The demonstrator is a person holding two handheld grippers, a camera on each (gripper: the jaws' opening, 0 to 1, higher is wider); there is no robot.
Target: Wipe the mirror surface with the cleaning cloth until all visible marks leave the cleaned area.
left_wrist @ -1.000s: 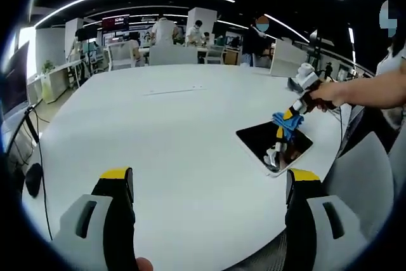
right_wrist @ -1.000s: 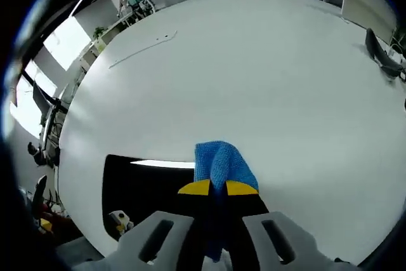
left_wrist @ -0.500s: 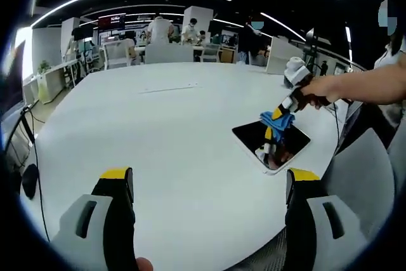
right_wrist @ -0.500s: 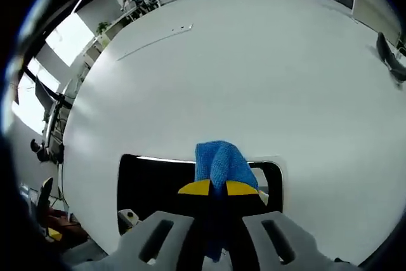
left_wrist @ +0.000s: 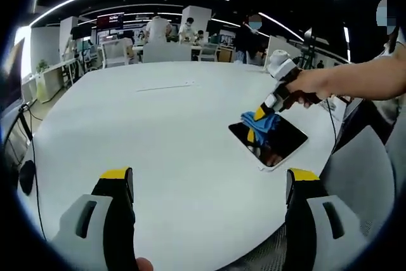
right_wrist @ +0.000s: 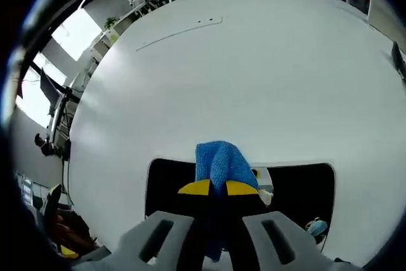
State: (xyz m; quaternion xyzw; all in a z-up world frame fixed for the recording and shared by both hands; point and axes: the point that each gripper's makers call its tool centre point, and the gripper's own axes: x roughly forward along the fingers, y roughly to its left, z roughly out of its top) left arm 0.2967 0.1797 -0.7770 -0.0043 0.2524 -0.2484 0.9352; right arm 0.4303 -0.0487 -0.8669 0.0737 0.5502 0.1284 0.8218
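A flat rectangular mirror [left_wrist: 273,141] with a white rim lies on the white table [left_wrist: 158,131] near its right edge. My right gripper [left_wrist: 254,126] is shut on a blue cleaning cloth [left_wrist: 259,122] and presses it on the mirror's left end. In the right gripper view the cloth [right_wrist: 219,163] bulges above the yellow-tipped jaws of the right gripper [right_wrist: 218,188], with the dark mirror [right_wrist: 298,185] spreading to both sides beneath it. My left gripper [left_wrist: 206,185] hovers open over the table's near side, nothing between its jaws.
A grey chair [left_wrist: 361,176] stands by the table's right edge. Cables and a stand [left_wrist: 25,157] sit off the left edge. Desks, chairs and several people [left_wrist: 171,33] are far behind the table. A thin line [right_wrist: 177,30] marks the table's far part.
The right gripper has slid the cloth leftward along the mirror, from its right part to its left end. The left gripper stays open in place.
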